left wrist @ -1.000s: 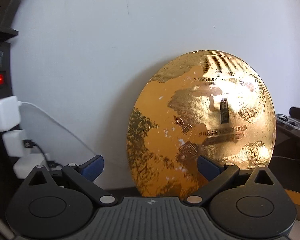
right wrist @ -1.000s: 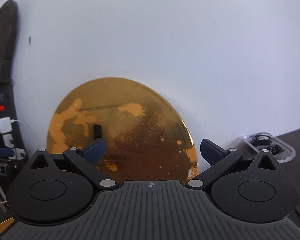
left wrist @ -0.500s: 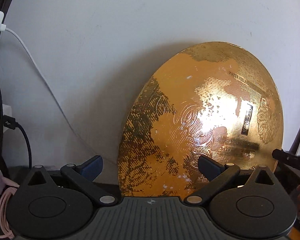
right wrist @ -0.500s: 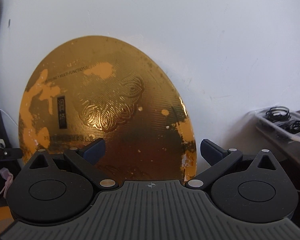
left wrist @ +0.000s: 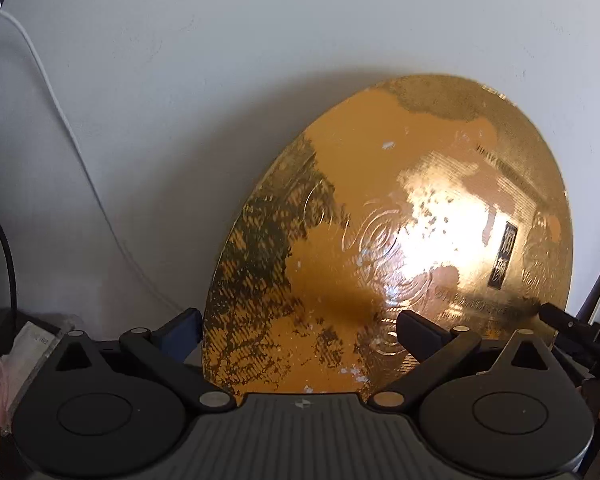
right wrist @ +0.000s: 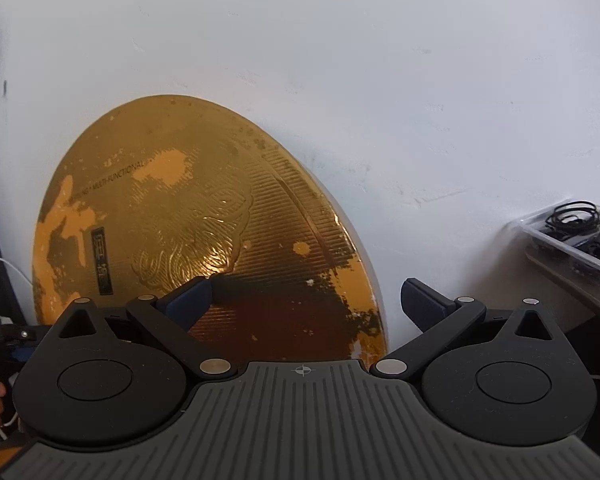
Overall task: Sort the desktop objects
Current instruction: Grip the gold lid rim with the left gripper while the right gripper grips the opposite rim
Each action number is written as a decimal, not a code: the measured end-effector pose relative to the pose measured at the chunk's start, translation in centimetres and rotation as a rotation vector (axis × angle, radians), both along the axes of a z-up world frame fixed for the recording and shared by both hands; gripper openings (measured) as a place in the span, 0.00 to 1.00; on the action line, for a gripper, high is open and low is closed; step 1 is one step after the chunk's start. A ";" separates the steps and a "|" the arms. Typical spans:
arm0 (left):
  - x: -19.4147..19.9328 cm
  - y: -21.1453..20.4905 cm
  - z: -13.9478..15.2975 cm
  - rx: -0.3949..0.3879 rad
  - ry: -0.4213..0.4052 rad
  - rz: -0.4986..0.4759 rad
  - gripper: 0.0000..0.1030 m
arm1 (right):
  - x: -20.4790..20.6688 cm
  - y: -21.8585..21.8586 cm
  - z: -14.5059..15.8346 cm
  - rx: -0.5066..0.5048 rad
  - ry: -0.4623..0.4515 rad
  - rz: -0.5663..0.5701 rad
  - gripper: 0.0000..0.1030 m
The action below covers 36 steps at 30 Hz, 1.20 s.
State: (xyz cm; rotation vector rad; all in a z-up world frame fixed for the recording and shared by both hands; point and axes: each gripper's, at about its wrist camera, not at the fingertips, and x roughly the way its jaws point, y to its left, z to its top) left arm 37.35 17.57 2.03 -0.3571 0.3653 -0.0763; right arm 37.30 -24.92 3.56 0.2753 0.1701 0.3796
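Here I see the large round gold foil board (left wrist: pixel 388 240), embossed and worn in patches, standing on edge and leaning back against the white wall (left wrist: pixel 220 80). I take that board as my landmark. My left tool (left wrist: pixel 300 330) sits close in front of the board's lower left part, its two blue-tipped fingers spread wide with nothing between them; the left fingertip (left wrist: pixel 182 330) lies just outside the board's left rim, the right one in front of its face. Whether either touches the board, I cannot tell. My right tool (right wrist: pixel 308 302) faces the board's lower right part, also spread wide and empty, its left fingertip (right wrist: pixel 192 300) in front of the gold face and its right one beyond the rim, before the wall. Left of the board, a white cable (left wrist: pixel 60 120) runs down the wall. Right of the board, a clear plastic tray (right wrist: pixel 572 236) holding black cords rests on the dark bench (right wrist: pixel 580 296).
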 end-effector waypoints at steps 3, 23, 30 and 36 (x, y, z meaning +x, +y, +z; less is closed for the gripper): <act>0.7 0.0 -0.9 -0.029 0.051 -0.003 1.00 | -0.3 -0.3 -0.1 0.013 0.013 0.048 1.00; -6.1 -2.0 6.1 0.032 -0.186 0.011 0.98 | -11.5 -2.0 6.0 -0.043 -0.231 -0.032 0.95; -13.4 -3.7 10.4 0.055 -0.261 -0.021 0.98 | -15.0 -2.7 7.2 -0.014 -0.313 -0.043 0.95; -20.6 -6.4 11.5 0.080 -0.280 -0.052 0.97 | -15.8 -3.2 8.1 -0.020 -0.301 -0.063 0.95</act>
